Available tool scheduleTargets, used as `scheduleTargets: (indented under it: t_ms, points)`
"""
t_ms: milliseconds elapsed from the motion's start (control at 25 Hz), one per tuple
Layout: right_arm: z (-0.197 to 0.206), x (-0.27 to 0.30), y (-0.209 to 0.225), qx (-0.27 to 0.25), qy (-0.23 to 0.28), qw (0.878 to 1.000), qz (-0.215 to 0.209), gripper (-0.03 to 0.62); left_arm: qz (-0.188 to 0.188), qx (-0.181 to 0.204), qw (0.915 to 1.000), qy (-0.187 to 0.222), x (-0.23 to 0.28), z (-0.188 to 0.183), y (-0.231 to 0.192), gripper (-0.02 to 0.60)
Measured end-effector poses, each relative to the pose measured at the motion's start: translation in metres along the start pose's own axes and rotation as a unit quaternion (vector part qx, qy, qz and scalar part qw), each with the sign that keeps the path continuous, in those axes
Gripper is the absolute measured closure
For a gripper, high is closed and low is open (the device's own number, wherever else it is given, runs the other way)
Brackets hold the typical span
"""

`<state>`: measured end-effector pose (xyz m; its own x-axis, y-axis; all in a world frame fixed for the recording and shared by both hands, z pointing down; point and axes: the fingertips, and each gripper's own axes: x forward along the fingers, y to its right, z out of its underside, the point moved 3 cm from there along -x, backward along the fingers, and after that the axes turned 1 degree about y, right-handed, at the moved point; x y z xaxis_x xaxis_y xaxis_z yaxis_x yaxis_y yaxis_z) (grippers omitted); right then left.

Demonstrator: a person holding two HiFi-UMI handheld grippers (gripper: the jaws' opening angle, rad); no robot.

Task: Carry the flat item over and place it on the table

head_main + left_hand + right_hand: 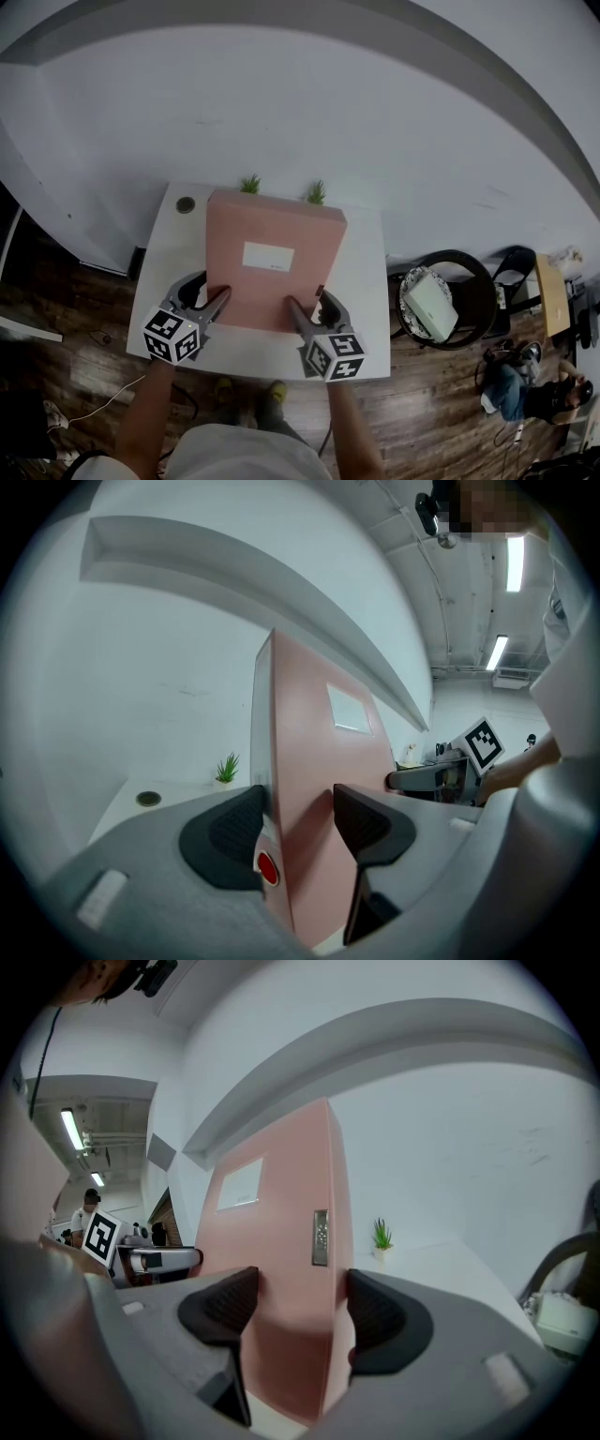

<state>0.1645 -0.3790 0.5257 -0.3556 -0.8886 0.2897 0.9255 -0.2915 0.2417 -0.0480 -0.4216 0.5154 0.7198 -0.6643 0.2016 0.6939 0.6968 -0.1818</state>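
We have the pink box (272, 267) clamped at its near edge. The left hand-held gripper (214, 289) and the right hand-held gripper (307, 300) are each closed to the box's thickness, with pads pressing both faces. The box sits over the white surface (366, 281), its far edge close to two small plants (249, 184). We cannot tell whether it is fully resting there. We judge this to be the placing step. Next we should settle it flat, then open both grippers and draw back without dragging it.
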Motion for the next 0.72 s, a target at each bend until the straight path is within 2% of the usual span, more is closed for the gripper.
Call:
scheduleTargets:
  t_ms: [720]
  points:
    - [0.079, -0.002, 0.007, 0.039, -0.069, 0.997, 0.001, 0.301, -0.009, -0.048, 0.9966, -0.067, -0.006, 0.081, 0.005, 0.342]
